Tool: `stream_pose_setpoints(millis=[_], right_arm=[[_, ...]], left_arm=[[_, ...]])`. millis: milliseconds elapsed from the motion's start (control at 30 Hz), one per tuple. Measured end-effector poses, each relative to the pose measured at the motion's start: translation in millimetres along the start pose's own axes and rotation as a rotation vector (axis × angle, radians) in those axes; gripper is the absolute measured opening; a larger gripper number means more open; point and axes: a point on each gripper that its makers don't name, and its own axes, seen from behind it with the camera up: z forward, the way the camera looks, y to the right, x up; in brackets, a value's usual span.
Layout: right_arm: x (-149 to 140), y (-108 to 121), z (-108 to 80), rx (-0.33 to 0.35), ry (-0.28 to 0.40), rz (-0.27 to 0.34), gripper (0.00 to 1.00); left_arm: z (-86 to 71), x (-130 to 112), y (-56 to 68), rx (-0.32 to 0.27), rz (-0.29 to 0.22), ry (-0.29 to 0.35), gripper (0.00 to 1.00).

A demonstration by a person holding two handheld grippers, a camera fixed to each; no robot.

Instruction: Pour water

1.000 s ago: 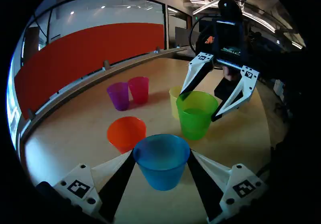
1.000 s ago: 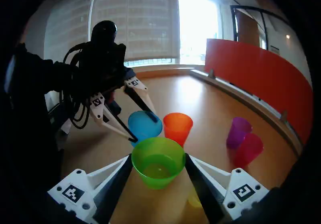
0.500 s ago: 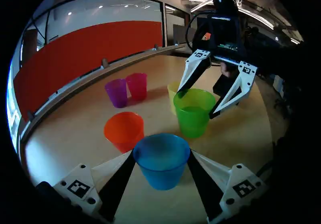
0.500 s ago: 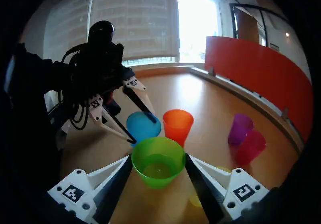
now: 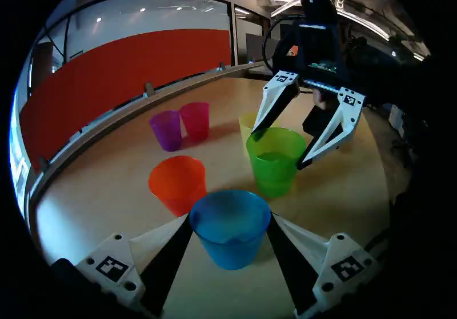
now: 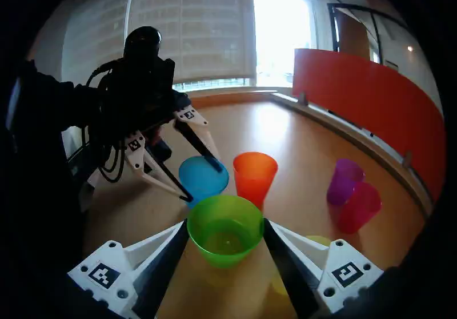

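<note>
readable text: none | gripper fingers [image 5: 143, 250]: coded square tags [image 5: 111, 267] (no lettering)

6 cups [image 5: 229, 227] [image 5: 276, 162] [image 5: 177, 182] [image 5: 167, 130] [image 5: 196, 120] [image 5: 247, 126], 2 hand-held grippers [image 5: 228, 223] [image 6: 225, 230], 1 tbl [image 5: 114, 187]

free: bare worktop [image 5: 343, 199] beside green cup [image 5: 276, 164]; lane between orange cup [image 5: 177, 183] and purple cup [image 5: 167, 131] | blocked: orange cup just beside blue cup [image 5: 229, 230]; yellow cup [image 5: 247, 126] close behind green cup; pink cup [image 5: 196, 120] just beside purple cup

Left gripper [image 5: 228, 223] and right gripper [image 6: 225, 226] had white fingers [image 5: 163, 242], black inner faces, square black-and-white tags [image 5: 111, 267], small screws [image 5: 117, 237]. Upper left: black housing [image 6: 143, 84], looped black cables [image 6: 119, 167], dark sleeve [image 6: 51, 104].
</note>
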Motion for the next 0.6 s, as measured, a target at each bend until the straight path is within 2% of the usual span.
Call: stream_pose_setpoints(millis=[600], right_arm=[[-20, 4, 1.1, -0.008, -0.051, -0.038, 0.94]], left_arm=[[-5.4, -8, -2.9, 0.010, 0.024, -0.027, 0.87]])
